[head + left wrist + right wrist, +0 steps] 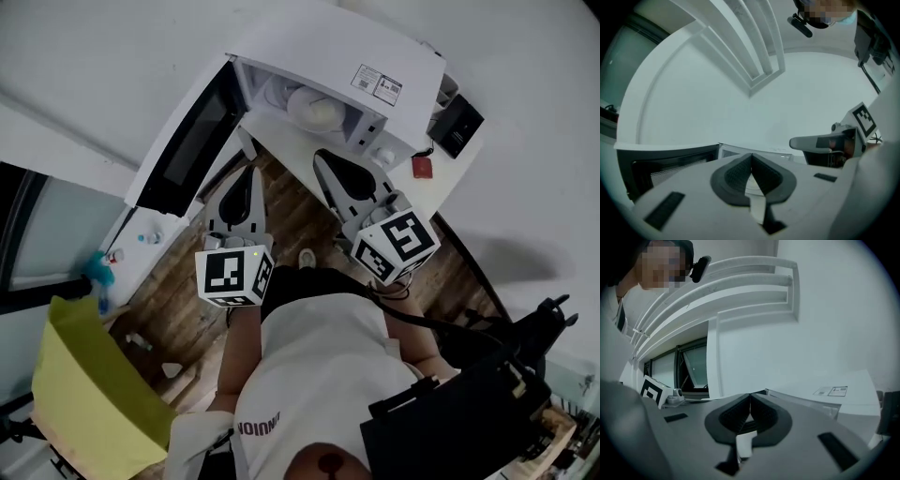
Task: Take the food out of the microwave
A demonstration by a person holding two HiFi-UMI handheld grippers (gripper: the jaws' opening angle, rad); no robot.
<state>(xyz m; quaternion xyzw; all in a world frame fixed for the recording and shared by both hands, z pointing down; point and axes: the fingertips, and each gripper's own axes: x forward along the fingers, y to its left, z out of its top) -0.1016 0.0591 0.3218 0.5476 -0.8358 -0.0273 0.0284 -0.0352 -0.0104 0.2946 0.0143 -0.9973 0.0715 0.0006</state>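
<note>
The white microwave (347, 56) stands on a white counter with its door (187, 141) swung open to the left. Inside sits a pale bowl of food (314, 111). My left gripper (247, 148) is shut and empty, its tip just in front of the door's hinge edge. My right gripper (321, 157) is also shut and empty, just below the open cavity. In the left gripper view the shut gripper (751, 157) points at the cavity, with the door (665, 166) at left. In the right gripper view the gripper (750, 397) points at the microwave's body (829, 397).
A black box (457, 125) and a small red thing (422, 167) lie on the counter right of the microwave. A yellow bag (94, 394) and a blue object (98, 272) are at lower left. A black bag (469, 412) hangs at lower right.
</note>
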